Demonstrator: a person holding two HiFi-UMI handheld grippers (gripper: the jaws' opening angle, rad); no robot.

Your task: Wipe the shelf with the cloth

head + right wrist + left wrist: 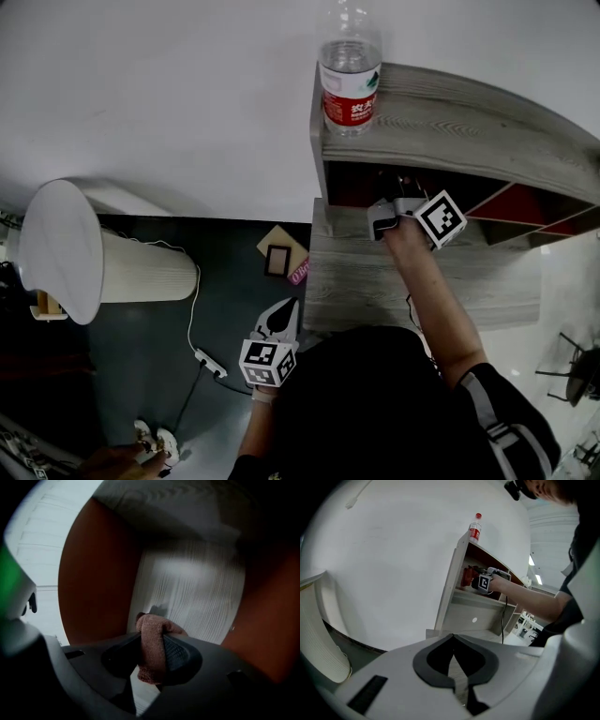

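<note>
Your right gripper (152, 651) is inside the shelf (450, 122), in the open compartment just under the top board, at the left end of the shelf. Its jaws stand narrow and they clamp the cloth (152, 644), a brownish-red folded piece that bulges out above the pads and hangs a little below them. The cloth is over the grey wood-grain board of this compartment, between the red inner walls, but whether it touches the board I cannot tell. In the left gripper view the cloth shows as a red lump just beyond the right gripper, deep in the same compartment. Your forearm reaches over the lower board of the shelf to get there. Your left gripper (452, 667) is outside the shelf, apart from its front left corner and lower than the boards, above the dark floor. Its jaws are together at the tips and nothing is between them. A water bottle (350, 75) with a red label stands upright on top of the shelf, at the left edge of the top board.
</note>
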